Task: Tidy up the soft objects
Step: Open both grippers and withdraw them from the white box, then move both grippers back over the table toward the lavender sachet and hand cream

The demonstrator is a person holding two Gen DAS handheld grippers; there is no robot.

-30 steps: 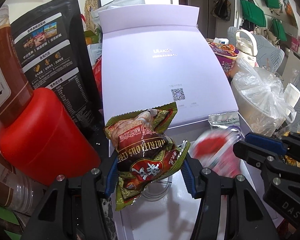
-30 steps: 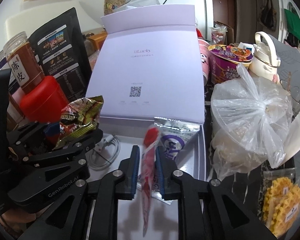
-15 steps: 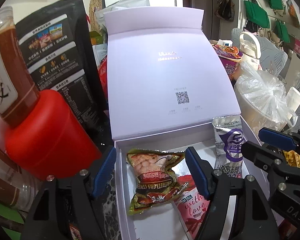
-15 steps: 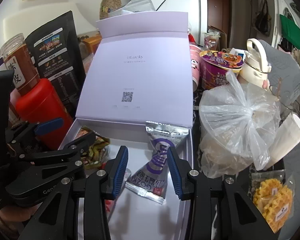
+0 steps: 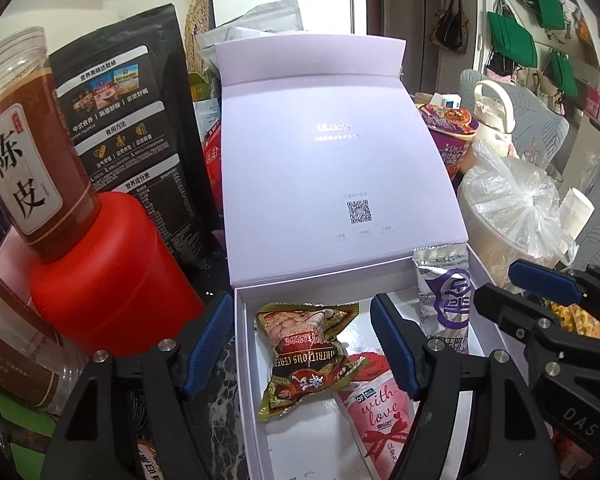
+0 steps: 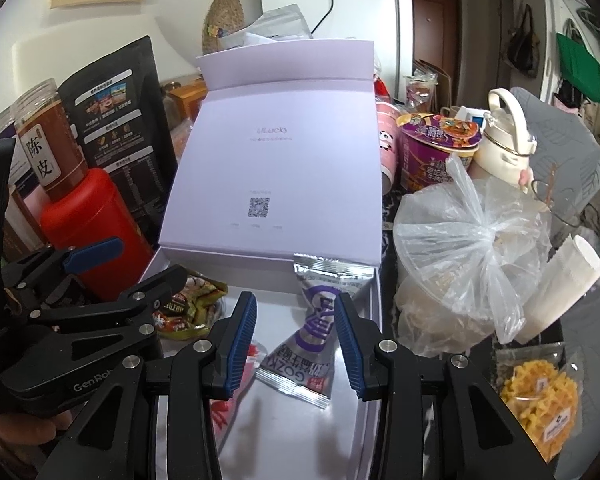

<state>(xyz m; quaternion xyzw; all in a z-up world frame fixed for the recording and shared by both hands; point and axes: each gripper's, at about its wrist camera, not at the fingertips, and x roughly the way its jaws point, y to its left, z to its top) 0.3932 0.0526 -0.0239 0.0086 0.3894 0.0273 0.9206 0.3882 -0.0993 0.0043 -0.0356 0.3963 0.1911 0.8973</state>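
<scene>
Plainly the green snack packet (image 5: 306, 354) is light, crinkly and slippery, best pinched at a crimped end; it lies loose between the left gripper (image 5: 302, 346)'s spread, empty jaws, inside the lavender box (image 5: 249, 380). Beyond, the silver sachet (image 6: 314, 338) lies between the right gripper (image 6: 296, 338)'s parted jaws, with the pink pouch (image 5: 380, 416) alongside.

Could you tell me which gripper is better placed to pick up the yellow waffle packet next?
Right, probably. The waffle packet lies outside the box on its right, nearest the empty, open right gripper; the left gripper is across the box.
</scene>
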